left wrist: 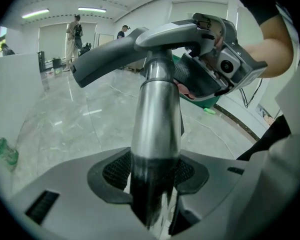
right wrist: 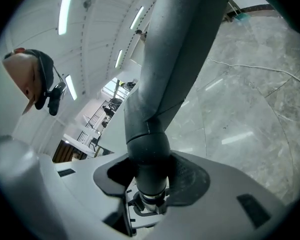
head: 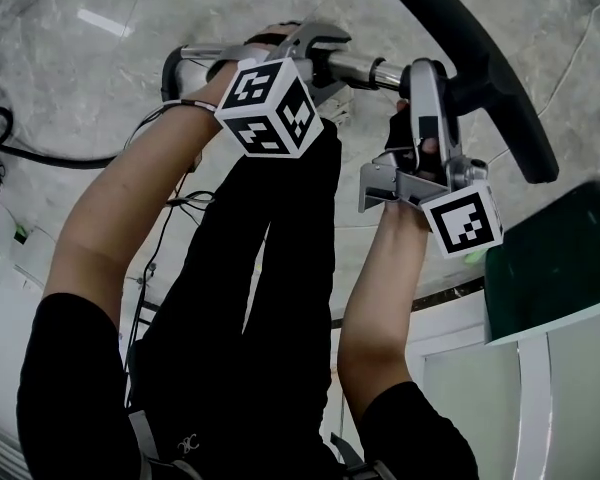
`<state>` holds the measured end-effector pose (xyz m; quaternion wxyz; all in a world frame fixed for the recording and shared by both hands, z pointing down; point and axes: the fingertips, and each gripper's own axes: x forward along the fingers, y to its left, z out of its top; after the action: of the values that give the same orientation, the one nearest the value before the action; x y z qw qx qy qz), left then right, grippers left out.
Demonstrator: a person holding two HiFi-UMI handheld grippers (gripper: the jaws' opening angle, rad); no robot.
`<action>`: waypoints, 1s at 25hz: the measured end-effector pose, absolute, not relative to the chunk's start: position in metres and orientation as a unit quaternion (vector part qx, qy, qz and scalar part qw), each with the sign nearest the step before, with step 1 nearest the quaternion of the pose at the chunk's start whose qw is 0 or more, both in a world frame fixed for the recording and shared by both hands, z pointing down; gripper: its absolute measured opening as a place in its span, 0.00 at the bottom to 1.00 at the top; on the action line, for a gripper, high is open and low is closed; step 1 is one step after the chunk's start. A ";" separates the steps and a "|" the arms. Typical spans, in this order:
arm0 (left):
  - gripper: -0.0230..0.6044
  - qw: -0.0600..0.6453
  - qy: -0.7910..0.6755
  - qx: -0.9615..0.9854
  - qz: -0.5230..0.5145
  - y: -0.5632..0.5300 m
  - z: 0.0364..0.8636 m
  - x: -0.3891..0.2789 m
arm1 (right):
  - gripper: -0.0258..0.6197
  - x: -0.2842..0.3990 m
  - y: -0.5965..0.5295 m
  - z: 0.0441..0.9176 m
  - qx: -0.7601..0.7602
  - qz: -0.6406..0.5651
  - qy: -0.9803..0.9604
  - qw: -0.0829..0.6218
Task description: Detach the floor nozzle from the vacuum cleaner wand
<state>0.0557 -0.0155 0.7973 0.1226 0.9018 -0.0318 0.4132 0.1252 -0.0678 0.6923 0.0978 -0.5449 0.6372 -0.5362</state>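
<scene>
The whole assembly is lifted above the marble floor. The silver wand (head: pixel 365 69) runs level between my two hands. My left gripper (head: pixel 315 53) is shut on it, and the left gripper view shows the tube (left wrist: pixel 157 114) pressed between the pads of that gripper (left wrist: pixel 155 179). The dark floor nozzle (head: pixel 480 63) sticks out up and to the right. My right gripper (head: pixel 423 80) is shut on its neck (right wrist: pixel 149 154), with both pads of the gripper (right wrist: pixel 150 176) against it. The wand's end meets the neck there. The nozzle (left wrist: pixel 110 56) shows beyond the wand.
A black cable (head: pixel 40 156) lies on the floor at the left and a thin white cord (head: pixel 580 48) at the right. A dark green bin (head: pixel 550 258) sits on white furniture (head: pixel 500 378) at the lower right. People (left wrist: pixel 72 31) stand far off.
</scene>
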 end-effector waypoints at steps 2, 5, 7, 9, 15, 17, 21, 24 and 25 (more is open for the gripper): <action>0.32 0.125 -0.012 0.901 0.415 -0.016 0.797 0.058 | 0.34 0.122 -0.070 0.690 -0.538 -0.535 0.643 0.101; 0.29 0.115 0.025 0.892 0.437 -0.011 0.795 0.059 | 0.34 0.122 -0.070 0.684 -0.549 -0.519 0.648 0.097; 0.23 0.112 0.053 0.888 0.443 -0.004 0.791 0.060 | 0.34 0.122 -0.072 0.677 -0.565 -0.488 0.657 0.104; 0.23 0.126 0.081 0.887 0.437 0.004 0.784 0.064 | 0.34 0.121 -0.082 0.671 -0.579 -0.456 0.666 0.114; 0.22 0.143 0.089 0.887 0.429 0.017 0.777 0.075 | 0.24 0.126 -0.095 0.673 -0.594 -0.467 0.645 0.109; 0.22 0.152 0.101 0.887 0.424 0.018 0.776 0.076 | 0.23 0.121 -0.098 0.670 -0.570 -0.465 0.670 0.100; 0.21 0.213 0.152 0.886 0.384 0.028 0.761 0.080 | 0.23 0.109 -0.101 0.657 -0.466 -0.459 0.749 0.109; 0.18 0.292 0.202 0.877 0.323 0.038 0.736 0.082 | 0.23 0.094 -0.096 0.639 -0.348 -0.449 0.811 0.139; 0.18 0.308 0.202 0.875 0.315 0.039 0.731 0.082 | 0.23 0.091 -0.096 0.636 -0.324 -0.449 0.821 0.141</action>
<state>0.0821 0.0393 0.7307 0.3085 0.8747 0.2018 0.3148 0.0912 -0.0964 0.6364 0.1413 -0.3244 0.8206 -0.4487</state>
